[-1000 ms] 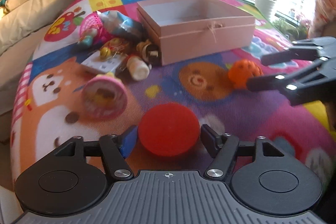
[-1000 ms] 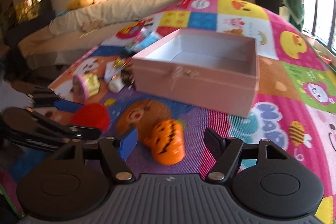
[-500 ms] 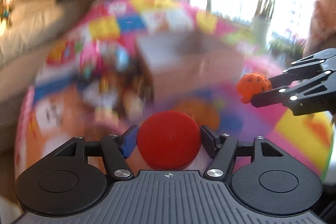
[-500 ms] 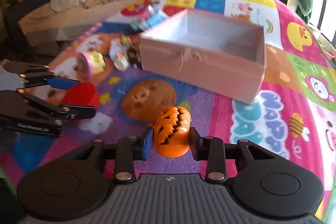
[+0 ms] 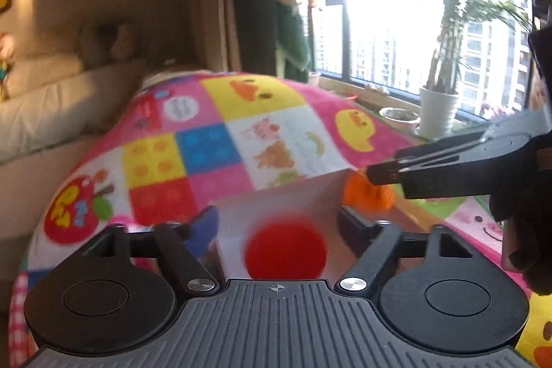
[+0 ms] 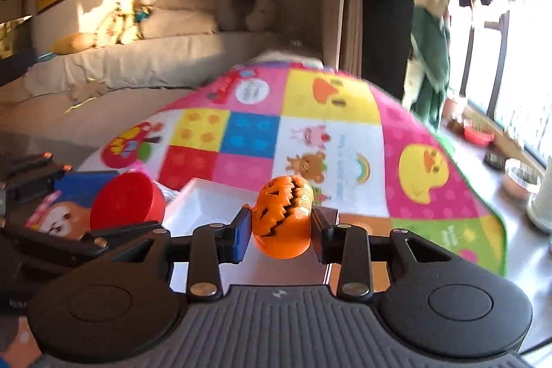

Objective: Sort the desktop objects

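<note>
My left gripper [image 5: 277,225] hangs over the pale pink box [image 5: 276,199]. Its jaws are opening, and the blurred red round cap [image 5: 285,250] sits between them with a gap on both sides. In the right wrist view the same red cap [image 6: 127,200] shows at the left, beside the box [image 6: 207,202]. My right gripper [image 6: 281,237] grips an orange toy pumpkin [image 6: 283,216] above the box's near wall. Its jaws are starting to open, though both pads still touch the pumpkin. From the left wrist view the right gripper [image 5: 383,176] reaches in from the right with the pumpkin [image 5: 365,195].
A bright patchwork play mat [image 5: 214,147] covers the surface under and beyond the box. A beige sofa [image 6: 138,64] with soft toys runs along the far left. A window sill with a white plant pot [image 5: 438,112] and small dishes lies to the right.
Both grippers shut on their objects, lifted them off the mat and carried them forward over the box. The left jaws have since widened off the red cap. The toy pile dropped out of view.
</note>
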The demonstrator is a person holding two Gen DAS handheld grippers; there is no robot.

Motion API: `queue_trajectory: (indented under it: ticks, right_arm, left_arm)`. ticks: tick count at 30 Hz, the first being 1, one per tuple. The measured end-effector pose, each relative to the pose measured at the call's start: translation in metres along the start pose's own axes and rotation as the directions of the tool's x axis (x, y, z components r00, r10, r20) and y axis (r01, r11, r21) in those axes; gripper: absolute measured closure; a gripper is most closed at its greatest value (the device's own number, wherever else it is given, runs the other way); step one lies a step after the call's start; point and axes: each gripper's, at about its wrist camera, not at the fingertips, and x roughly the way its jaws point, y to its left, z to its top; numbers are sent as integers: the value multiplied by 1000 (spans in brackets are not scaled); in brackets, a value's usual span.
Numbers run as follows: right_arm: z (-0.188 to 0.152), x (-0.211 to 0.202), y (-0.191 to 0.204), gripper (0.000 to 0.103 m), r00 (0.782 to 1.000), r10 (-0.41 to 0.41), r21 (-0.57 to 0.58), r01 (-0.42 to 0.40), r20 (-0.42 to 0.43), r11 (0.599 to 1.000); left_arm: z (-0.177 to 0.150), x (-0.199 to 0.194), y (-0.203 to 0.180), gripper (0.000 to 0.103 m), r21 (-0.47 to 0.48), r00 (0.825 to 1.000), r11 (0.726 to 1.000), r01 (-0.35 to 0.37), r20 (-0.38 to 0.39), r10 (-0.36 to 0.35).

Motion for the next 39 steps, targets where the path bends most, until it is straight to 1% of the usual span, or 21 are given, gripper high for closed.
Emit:
queue_trajectory:
  ticks: [1,6,9,11,13,15,17,19,21,24,26,28,30,31,32,34,36,37,38,39]
  right_arm:
    - [-3,6,-2,65,1000,-5,8,5,-8,1000]
    - [-24,8,-4,62,1000,9,10,-9,3,1000]
    - [-34,-8,10,62,998,60,-12,-60,20,998]
    - [-39,-19,29,62,993,115,-56,-113,34,992]
    - [-47,-34,58,62,984,168,-142,-159,60,977]
    - [-57,-47,91,63,976,197,-232,-171,97,958]
    - [-65,-49,120,64,969,238,-285,-210,68,935]
    - [-77,-42,148,64,961,276,-327,-258,9,909]
    - [-90,-34,172,64,962,270,-362,-261,-27,895]
    - [-103,-17,194,65,967,246,-361,-252,-64,898]
    - [-108,-7,206,76,975,212,-383,-219,-61,897]
    - [-112,5,216,79,982,177,-399,-189,-68,897]
    - [-111,18,221,79,989,130,-384,-149,-76,911]
    - [-110,23,221,81,990,115,-372,-136,-79,918]
    - [-108,29,220,83,990,111,-356,-135,-87,925]
    - [-108,29,216,84,988,119,-329,-146,-102,933]
    - [-108,21,210,86,981,151,-321,-182,-119,929]
    - [-109,15,205,94,978,164,-318,-197,-129,927]
    - [-111,8,200,100,975,173,-316,-209,-138,926]
    - [-114,-1,192,100,973,180,-310,-218,-145,926]
  left_arm:
    - [-6,-6,6,9,-7,1000,1000,-5,-4,5]
    - [-47,-42,30,8,-4,995,997,-83,-49,83]
    - [-74,-67,43,7,-26,991,994,-109,-82,106]
    - [-91,-84,52,6,-33,983,987,-160,-100,156]
    - [-107,-94,63,4,-54,968,974,-221,-130,213]
    - [-120,-97,74,4,-98,959,965,-243,-172,225]
    - [-131,-99,82,4,-131,952,957,-258,-202,229]
    - [-138,-105,86,4,-154,949,950,-271,-210,237]
    - [-139,-112,91,4,-179,951,945,-274,-196,238]
    - [-138,-120,100,4,-212,951,933,-289,-171,256]
    - [-139,-125,105,4,-238,951,925,-295,-164,261]
    - [-139,-127,109,3,-261,954,921,-290,-157,256]
    - [-139,-129,111,3,-286,958,917,-277,-152,242]
    - [-139,-129,111,3,-296,961,917,-268,-149,232]
    - [-140,-130,111,3,-303,964,918,-256,-147,220]
    - [-140,-128,109,3,-306,969,923,-235,-146,198]
    - [-140,-126,104,3,-297,974,932,-207,-148,170]
    - [-140,-125,100,3,-291,977,937,-193,-149,155]
    - [-141,-122,95,3,-282,978,943,-178,-153,139]
    - [-141,-119,91,3,-272,979,948,-168,-158,128]
